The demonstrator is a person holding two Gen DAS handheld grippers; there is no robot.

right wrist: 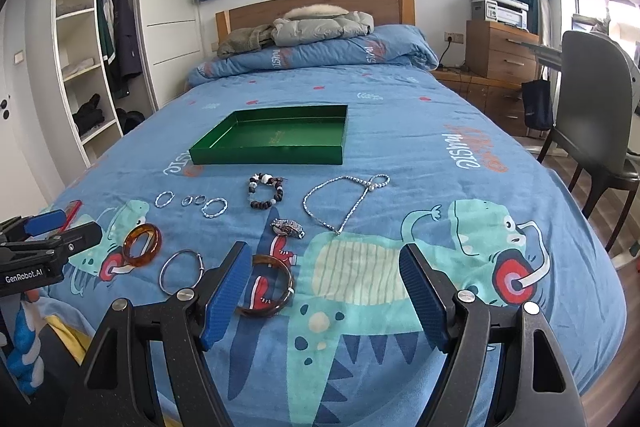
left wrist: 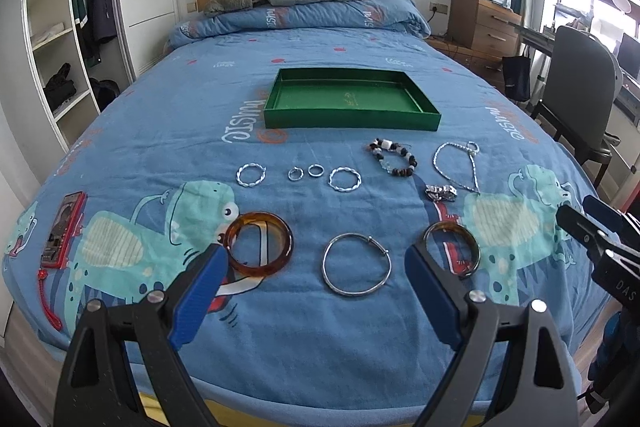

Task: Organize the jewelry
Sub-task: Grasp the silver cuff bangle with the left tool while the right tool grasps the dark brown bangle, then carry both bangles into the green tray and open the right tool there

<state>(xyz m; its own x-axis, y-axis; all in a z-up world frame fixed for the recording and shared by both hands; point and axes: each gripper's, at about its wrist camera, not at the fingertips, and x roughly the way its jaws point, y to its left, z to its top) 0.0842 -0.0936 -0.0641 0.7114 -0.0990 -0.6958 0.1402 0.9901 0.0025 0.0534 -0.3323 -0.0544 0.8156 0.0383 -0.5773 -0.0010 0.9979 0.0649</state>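
Jewelry lies spread on the blue bedspread in front of an empty green tray (left wrist: 352, 119) (right wrist: 264, 155). My left gripper (left wrist: 316, 253) hangs open just above the bed. A thin silver bangle (left wrist: 357, 264) lies between its fingers, untouched. A thick amber bangle (left wrist: 260, 243) sits by its left fingertip, a thinner amber bangle (left wrist: 452, 247) by its right. My right gripper (right wrist: 324, 253) is open and holds nothing, with the thinner amber bangle (right wrist: 266, 285) beside its left finger. Farther off lie a silver watch (right wrist: 288, 227), a silver necklace (right wrist: 344, 203) and a beaded bracelet (right wrist: 266, 193).
Several small silver hoops (left wrist: 296, 173) lie in a row before the tray. A red device (left wrist: 64, 231) with a cord rests at the bed's left edge. A chair (right wrist: 592, 107) and a desk stand to the right, a wardrobe to the left. Jackets are piled at the headboard.
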